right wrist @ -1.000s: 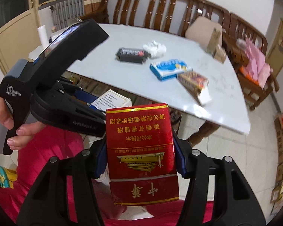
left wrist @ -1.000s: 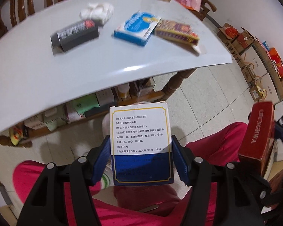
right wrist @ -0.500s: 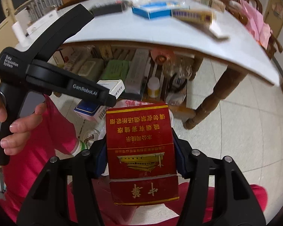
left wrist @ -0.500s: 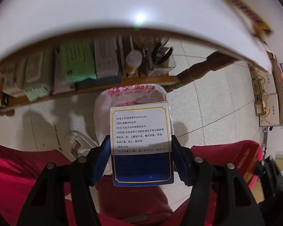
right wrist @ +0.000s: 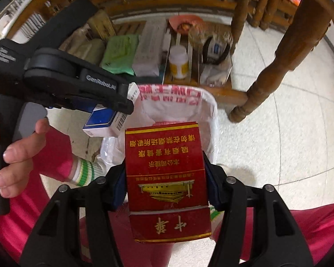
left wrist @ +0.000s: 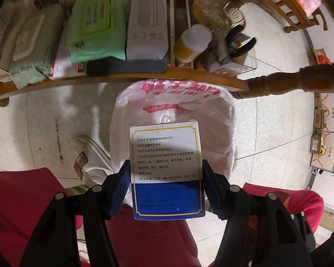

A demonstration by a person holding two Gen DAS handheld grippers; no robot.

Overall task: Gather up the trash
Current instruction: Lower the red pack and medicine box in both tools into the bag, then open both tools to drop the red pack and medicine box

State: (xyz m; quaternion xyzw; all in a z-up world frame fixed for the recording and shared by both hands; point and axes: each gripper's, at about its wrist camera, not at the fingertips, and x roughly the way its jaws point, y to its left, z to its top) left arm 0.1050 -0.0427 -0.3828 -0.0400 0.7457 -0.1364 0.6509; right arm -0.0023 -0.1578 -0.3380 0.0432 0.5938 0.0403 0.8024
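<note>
Over the lined bin (left wrist: 230, 120), left tongs (left wrist: 165, 173) clamp a medicine box (left wrist: 165, 169) — right tongs (right wrist: 164, 175) grip a red, seemingly "中华" carton (right wrist: 167, 178).

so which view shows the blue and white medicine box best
The left wrist view: the blue and white medicine box fills the centre, its printed face square to the camera, held in the left gripper over the bag-lined trash bin. The right wrist view shows only its barcoded end and part of a side behind the gripper body.
</note>
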